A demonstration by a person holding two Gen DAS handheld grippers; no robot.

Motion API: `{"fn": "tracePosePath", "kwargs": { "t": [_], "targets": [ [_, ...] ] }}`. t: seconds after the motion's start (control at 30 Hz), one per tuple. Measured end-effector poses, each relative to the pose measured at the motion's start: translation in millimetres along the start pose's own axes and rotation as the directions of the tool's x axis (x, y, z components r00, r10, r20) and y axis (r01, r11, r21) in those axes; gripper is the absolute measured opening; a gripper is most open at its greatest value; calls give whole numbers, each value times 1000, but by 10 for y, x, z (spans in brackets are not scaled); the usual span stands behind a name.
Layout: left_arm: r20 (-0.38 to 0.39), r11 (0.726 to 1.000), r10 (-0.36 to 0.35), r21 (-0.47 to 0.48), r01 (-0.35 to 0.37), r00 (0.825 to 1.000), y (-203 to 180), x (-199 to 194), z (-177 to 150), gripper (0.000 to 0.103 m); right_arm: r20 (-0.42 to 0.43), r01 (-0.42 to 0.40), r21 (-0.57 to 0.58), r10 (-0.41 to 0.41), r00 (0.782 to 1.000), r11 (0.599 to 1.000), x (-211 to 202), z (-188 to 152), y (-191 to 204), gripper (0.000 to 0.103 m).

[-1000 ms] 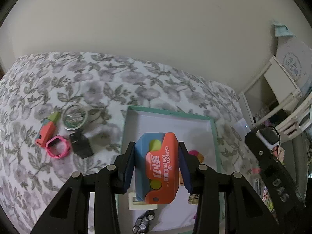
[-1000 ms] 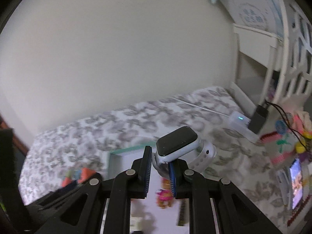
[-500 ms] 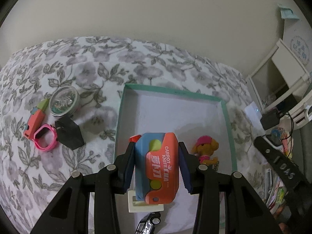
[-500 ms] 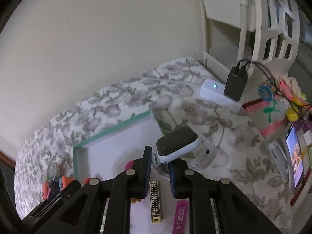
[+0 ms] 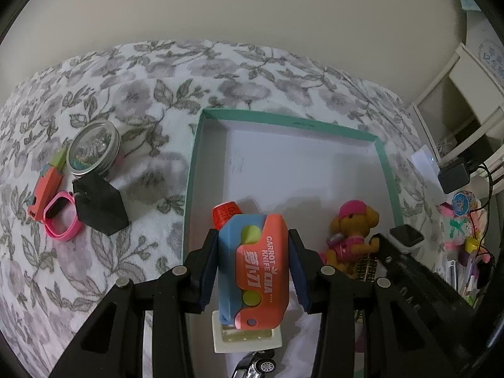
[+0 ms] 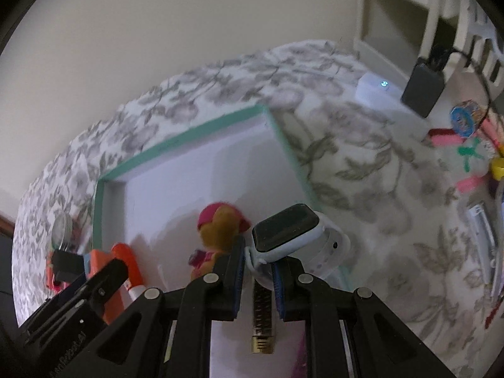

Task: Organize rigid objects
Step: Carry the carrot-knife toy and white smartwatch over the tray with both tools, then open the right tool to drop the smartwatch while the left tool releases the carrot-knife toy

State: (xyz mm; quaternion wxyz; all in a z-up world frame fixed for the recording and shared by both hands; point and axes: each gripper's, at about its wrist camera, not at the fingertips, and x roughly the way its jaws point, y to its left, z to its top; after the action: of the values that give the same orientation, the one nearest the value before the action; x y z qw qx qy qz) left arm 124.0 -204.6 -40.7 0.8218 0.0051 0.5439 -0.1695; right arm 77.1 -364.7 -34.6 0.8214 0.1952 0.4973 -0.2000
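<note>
Box [image 5: 382,154], teal-rimmed and white inside, lies open on the flowered bed cover [image 5: 126,100], and it is where we judge the rigid things belong. It already holds a plush dog [image 5: 352,230], a harmonica [image 6: 263,321], a toy car [image 5: 255,365] and a red-capped tube [image 5: 226,212].

We hold 2 items above it. Our left gripper [image 5: 253,271] is clamped on the carrot knife [image 5: 255,271], a flat orange-and-blue plastic case, pads on its 2 long edges. It looks light, stiff and smooth, so it could slide if we loosen unevenly; the edge grip suits it.

Our right gripper [image 6: 258,272] pinches the watch [image 6: 286,230] by its pale strap, with the dark face tilted up. The strap is pliant and the glass face could scratch, so we would set it down gently.

Outside the box, to its left, 4 things wait: a tin [image 5: 94,148], a black block [image 5: 100,204], a pink watch [image 5: 61,219] and an orange carrot toy [image 5: 44,189].
</note>
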Motion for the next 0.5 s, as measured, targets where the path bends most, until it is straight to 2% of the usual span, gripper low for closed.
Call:
{"fn": "tracePosePath", "kwargs": {
  "t": [0.27, 0.5],
  "targets": [
    [-23, 1000, 1, 7, -1, 1000, -2, 100, -33, 44, -4, 25, -54, -25, 1000, 998, 41, -43, 112, 18],
    [-34, 1000, 7, 3, -7, 999, 9, 118, -37, 44, -13, 29, -47, -29, 999, 998, 31, -37, 118, 20]
  ]
}}
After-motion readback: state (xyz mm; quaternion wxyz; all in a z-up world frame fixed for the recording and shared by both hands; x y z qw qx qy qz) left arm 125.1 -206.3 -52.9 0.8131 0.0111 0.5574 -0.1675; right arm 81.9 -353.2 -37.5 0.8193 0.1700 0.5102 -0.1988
